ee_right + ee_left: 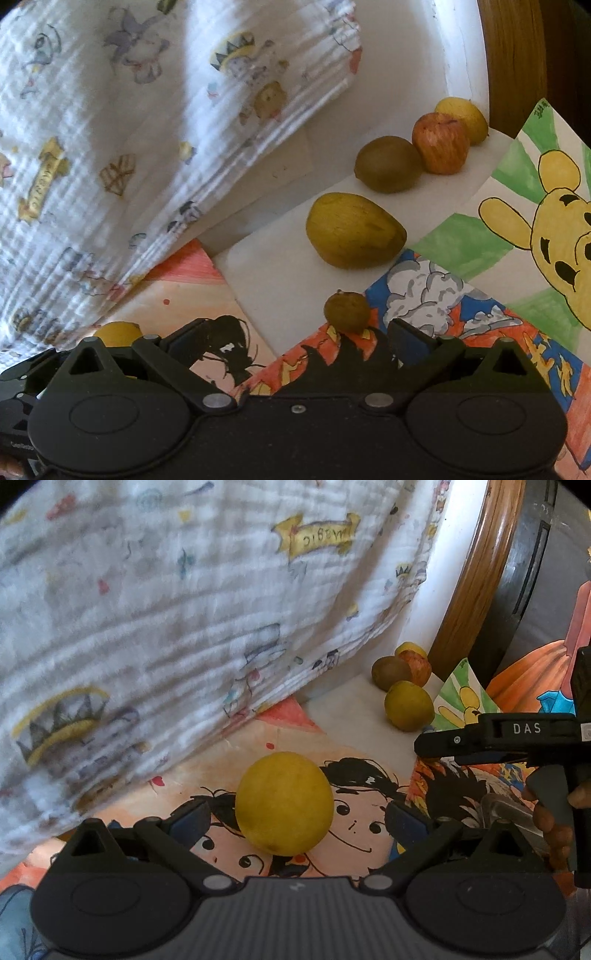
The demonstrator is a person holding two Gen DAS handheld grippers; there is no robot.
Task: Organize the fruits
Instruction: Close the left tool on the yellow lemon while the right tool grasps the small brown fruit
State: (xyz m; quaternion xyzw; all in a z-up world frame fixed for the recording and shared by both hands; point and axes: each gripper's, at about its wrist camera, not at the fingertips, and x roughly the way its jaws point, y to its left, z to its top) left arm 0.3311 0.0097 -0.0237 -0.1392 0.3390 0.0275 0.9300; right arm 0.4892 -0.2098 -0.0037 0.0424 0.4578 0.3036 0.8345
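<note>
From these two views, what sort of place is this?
Probably a home, perhaps a child's room: a cartoon-print cloth hangs over hand-coloured drawings on a white surface, with loose fruit against the wall.

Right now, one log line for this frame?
left gripper: open, yellow fruit between fingers | right gripper: open, empty, near small brown fruit | kiwi, apple grouped by wall

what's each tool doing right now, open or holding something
Left tool: open, yellow fruit sits between its fingers, not gripped.
Right tool: open, holding nothing; a small brown fruit lies just ahead.
</note>
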